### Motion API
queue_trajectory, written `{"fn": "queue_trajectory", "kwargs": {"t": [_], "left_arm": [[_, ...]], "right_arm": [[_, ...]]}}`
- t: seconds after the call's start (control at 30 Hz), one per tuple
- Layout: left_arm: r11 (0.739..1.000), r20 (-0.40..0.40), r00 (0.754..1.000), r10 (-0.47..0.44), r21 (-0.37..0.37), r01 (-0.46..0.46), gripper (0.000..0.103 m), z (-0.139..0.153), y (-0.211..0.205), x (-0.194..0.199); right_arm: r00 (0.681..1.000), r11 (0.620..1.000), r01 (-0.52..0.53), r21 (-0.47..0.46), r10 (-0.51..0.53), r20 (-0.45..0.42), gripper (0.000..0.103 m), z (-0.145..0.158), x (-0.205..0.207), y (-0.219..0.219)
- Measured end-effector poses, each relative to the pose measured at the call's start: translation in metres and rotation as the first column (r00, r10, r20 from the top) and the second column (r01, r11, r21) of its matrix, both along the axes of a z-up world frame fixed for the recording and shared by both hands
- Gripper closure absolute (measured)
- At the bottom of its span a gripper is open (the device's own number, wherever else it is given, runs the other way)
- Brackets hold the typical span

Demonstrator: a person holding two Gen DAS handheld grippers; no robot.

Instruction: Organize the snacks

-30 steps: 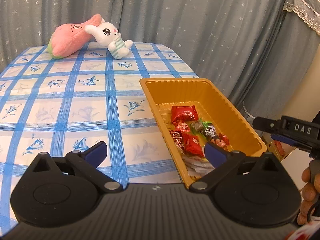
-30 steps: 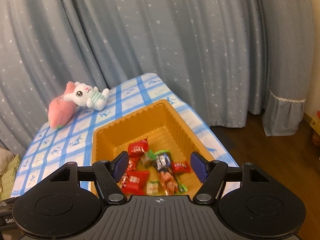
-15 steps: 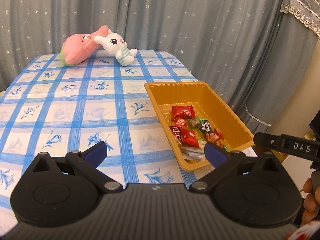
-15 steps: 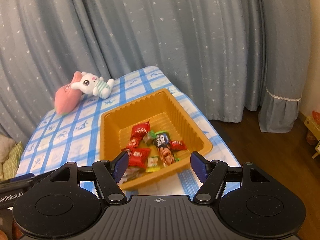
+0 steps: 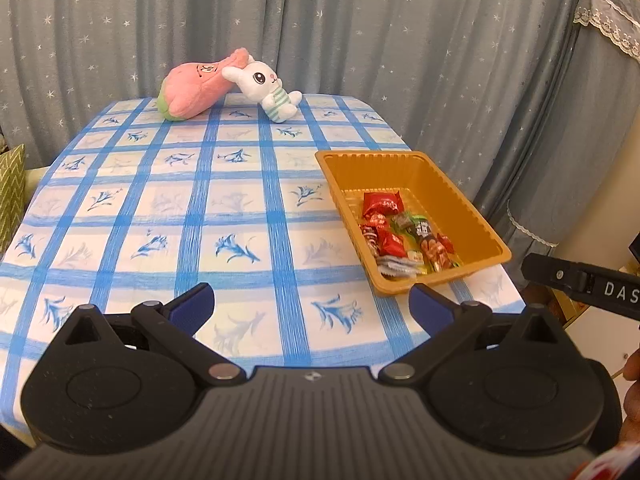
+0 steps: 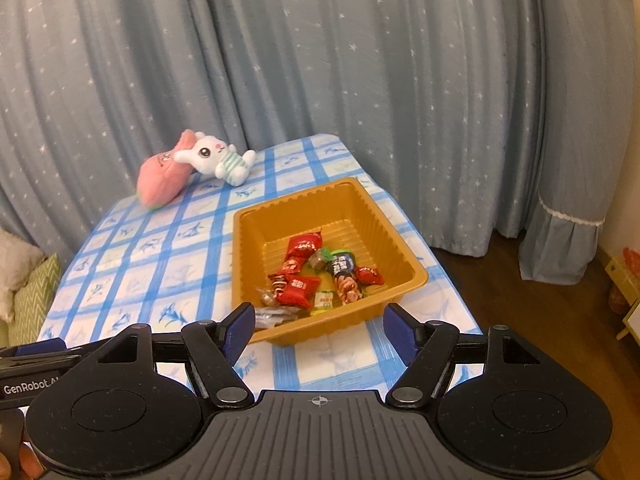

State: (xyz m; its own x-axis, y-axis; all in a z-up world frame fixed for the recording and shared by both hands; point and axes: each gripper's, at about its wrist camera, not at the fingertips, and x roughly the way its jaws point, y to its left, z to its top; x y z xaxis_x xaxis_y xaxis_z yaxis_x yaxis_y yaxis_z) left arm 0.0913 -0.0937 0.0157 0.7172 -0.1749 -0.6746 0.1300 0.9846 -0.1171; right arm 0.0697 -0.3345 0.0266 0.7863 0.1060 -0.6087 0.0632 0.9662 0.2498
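Both claws have pulled back from the snack tray, apparently empty.

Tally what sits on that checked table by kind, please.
Plush toys: 2 (pink one, bunny)
Trays: 1 (orange)
Snack heaps: 1 (wrapped snacks inside the tray, too jumbled to count singly)
Total: 4

The words on the snacks were too small to be read. A hand was cut off by the edge.
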Motion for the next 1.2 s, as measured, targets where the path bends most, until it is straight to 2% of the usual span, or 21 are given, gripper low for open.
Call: {"fn": "queue_trajectory", "kwargs": {"t": [0.3, 0.7, 1.2], "left_arm": [[1.0, 0.011, 1.0, 0.005, 0.021, -0.006, 0.0, 0.013, 0.003, -0.033], [0.999, 0.031, 0.999, 0.014, 0.029, -0.015, 0.0, 0.026, 0.011, -0.073], [0.999, 0.027, 1.0, 0.013, 0.029, -0.014, 0.0, 0.024, 0.018, -0.1]], "right_arm": [[0.999, 0.998, -0.036, -0.058, 0.037, 0.007, 0.031, 0.013, -0.029, 0.02], [0.999, 0.995, -0.05, -0.087, 0.05, -0.008, 0.03, 0.016, -0.063, 0.036], [0.997, 0.989, -0.072, -0.126, 0.072, -0.005, 0.029, 0.023, -0.097, 0.049]]}}
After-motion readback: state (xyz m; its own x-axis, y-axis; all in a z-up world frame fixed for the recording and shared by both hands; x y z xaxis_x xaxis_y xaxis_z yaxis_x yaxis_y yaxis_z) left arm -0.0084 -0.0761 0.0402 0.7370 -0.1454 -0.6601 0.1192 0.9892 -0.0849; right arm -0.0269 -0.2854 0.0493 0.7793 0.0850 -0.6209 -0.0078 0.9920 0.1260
